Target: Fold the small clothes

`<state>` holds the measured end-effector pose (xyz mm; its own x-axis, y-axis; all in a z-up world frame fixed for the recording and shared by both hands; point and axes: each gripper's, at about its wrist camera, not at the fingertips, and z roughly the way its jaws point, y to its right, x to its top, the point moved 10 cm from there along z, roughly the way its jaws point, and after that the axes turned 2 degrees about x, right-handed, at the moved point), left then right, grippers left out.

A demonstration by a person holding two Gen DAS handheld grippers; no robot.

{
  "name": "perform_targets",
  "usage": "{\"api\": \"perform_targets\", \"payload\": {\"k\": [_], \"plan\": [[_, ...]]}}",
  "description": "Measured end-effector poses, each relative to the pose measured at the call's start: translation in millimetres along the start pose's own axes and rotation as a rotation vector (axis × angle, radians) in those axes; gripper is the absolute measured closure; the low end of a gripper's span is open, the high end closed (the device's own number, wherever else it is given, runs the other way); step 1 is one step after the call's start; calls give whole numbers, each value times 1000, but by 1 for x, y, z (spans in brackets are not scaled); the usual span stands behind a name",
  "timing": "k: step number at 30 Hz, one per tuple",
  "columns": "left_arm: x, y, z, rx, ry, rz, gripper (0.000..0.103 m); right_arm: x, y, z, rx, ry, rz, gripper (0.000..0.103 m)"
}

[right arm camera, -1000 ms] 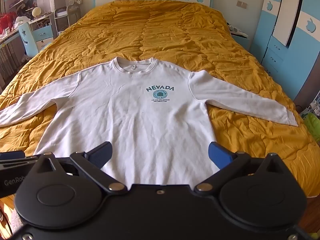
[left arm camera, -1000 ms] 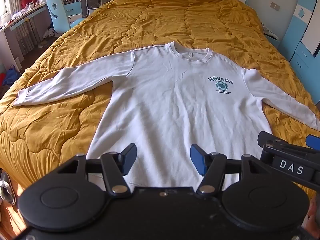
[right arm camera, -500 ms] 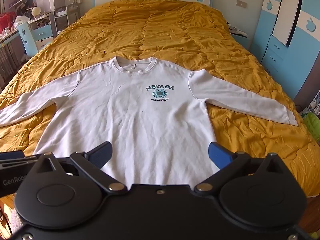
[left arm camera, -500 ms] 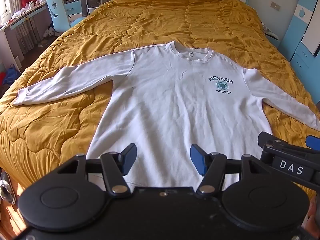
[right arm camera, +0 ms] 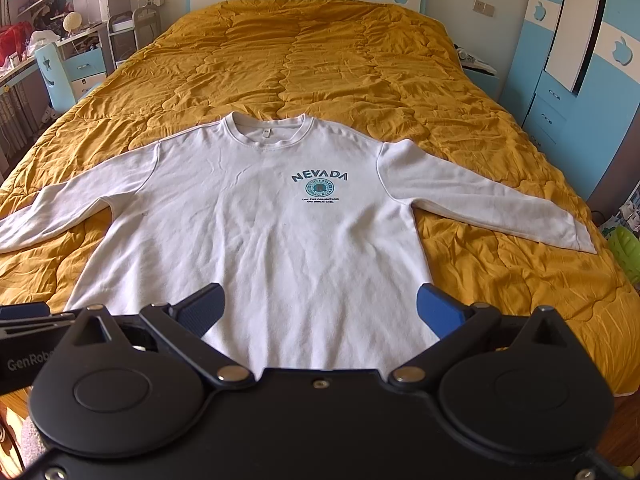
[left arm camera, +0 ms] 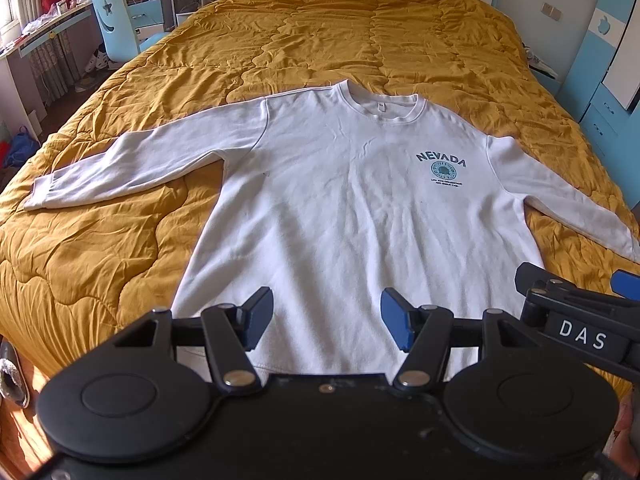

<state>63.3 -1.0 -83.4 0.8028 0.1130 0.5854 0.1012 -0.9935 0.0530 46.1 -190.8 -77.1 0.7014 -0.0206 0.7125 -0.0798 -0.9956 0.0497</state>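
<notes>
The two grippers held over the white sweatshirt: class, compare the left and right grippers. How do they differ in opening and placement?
The right gripper has its jaws spread wider than the left gripper. In its own view, the left gripper frames the middle of the sweatshirt hem, while the right gripper spans to the hem's right corner. Both are open, empty, with blue pads, near the hem, above the orange quilt.

Sweatshirt (left arm camera: 340, 208): soft white knit cloth, matt, lightly creased, ribbed at the collar; flat teal print on the chest.
Quilt (left arm camera: 100, 248): mustard cloth, stitched in wavy lines, puffy, crumpled, faint sheen.
Left gripper (left arm camera: 326, 320): matt black plastic, bright metal rivets, blue pads.
Right gripper (right arm camera: 320, 312): the same matt black plastic; its left pad looks finely ribbed.
Wardrobe (right arm camera: 560, 92): smooth blue and white panels, slightly glossy.
</notes>
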Motion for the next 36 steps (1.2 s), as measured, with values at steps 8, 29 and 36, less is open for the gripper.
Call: {"api": "perform_targets", "payload": {"k": [8,29,36], "plan": [[1,-2,5,-44,-9,-13,40,-10,-2,8,1,-5,-9,0],[29,-387,58,-442,581,-1150,40,30,-101,32,231,146,-132,0],[28,-494,110,-223,581,-1367,41,32,-118,61,233,91,-66,0]]}}
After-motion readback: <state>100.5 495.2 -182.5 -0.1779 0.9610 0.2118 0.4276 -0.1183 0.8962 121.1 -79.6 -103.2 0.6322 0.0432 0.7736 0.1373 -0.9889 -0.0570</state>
